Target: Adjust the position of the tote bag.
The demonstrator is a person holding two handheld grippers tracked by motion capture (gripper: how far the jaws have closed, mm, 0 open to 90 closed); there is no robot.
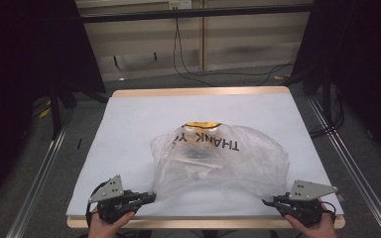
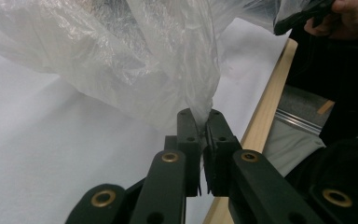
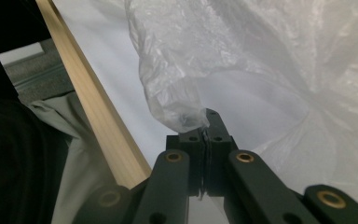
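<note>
Bench (image 1: 129, 114): pale wooden rim, white covering, lit from above | Floor (image 1: 94, 119): grey carpet, metal rails (image 1: 37, 178) along both sides | Back wall (image 1: 248, 44): light panelled boards, black cables (image 1: 188, 64) trailing down from a socket to the floor | Sides: dark curtains (image 1: 25, 59) left and right, black stand legs (image 1: 54, 109) at the left.

clear bag (image 1: 228, 163) black lettering, white table (image 1: 139, 124)

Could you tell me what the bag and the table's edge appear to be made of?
The bag looks like thin, translucent plastic film: it crinkles, shines, and shows things inside. The table's edge looks like pale, matt wood, though laminate is possible.
</note>
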